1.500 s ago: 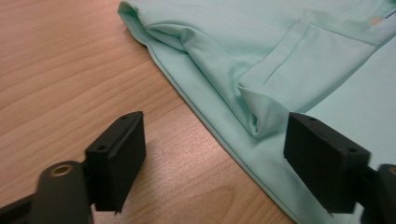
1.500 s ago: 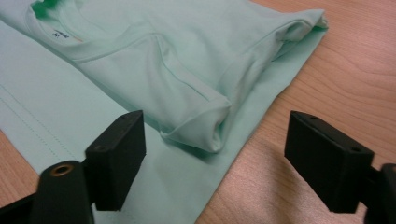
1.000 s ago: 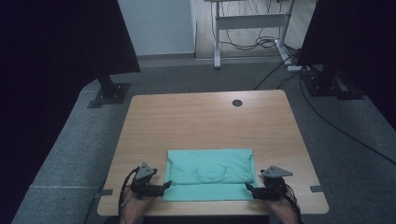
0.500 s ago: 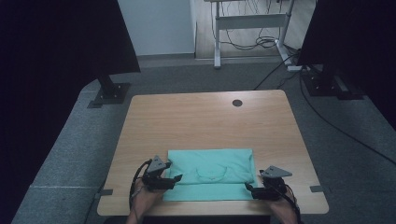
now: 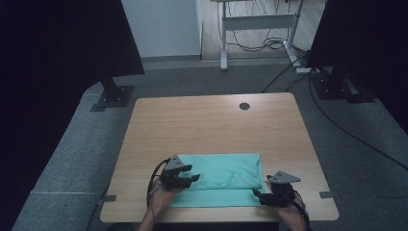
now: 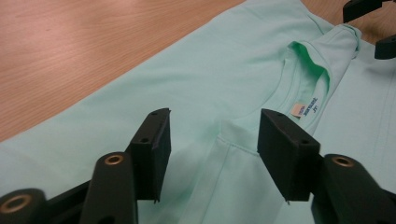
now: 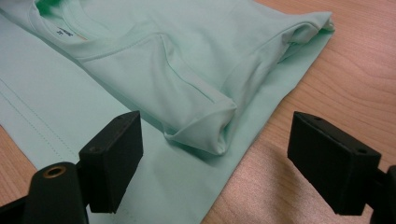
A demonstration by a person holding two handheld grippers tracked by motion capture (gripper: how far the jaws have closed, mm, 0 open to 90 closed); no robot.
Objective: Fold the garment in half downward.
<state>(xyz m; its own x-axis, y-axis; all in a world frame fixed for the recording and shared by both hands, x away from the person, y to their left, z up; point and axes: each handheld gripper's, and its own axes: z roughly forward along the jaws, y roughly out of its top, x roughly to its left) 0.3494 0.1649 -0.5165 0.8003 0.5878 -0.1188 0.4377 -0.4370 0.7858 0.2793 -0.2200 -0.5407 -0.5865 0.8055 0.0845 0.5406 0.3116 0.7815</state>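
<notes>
Premises read as a lab or recording studio set up in an office-type room — not a home. A plain wooden desk [image 5: 211, 125] with a cable port [image 5: 244, 106] stands on grey carpet [image 5: 82, 159]. Black screens [image 5: 62, 43] on heavy floor stands [image 5: 113, 96] flank it left and right — blocking off the work area. Behind, a white-framed desk [image 5: 255, 21] carries loose hanging cables [image 5: 255, 43]; another cable [image 5: 346, 134] runs across the carpet. Tape markers [image 5: 109, 198] sit at the desk's near corners.

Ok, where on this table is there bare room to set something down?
The table's whole far half is bare wood, from the shirt's far edge to the round hole. Narrow strips flank the shirt. The near edge is crowded by both grippers.
</notes>
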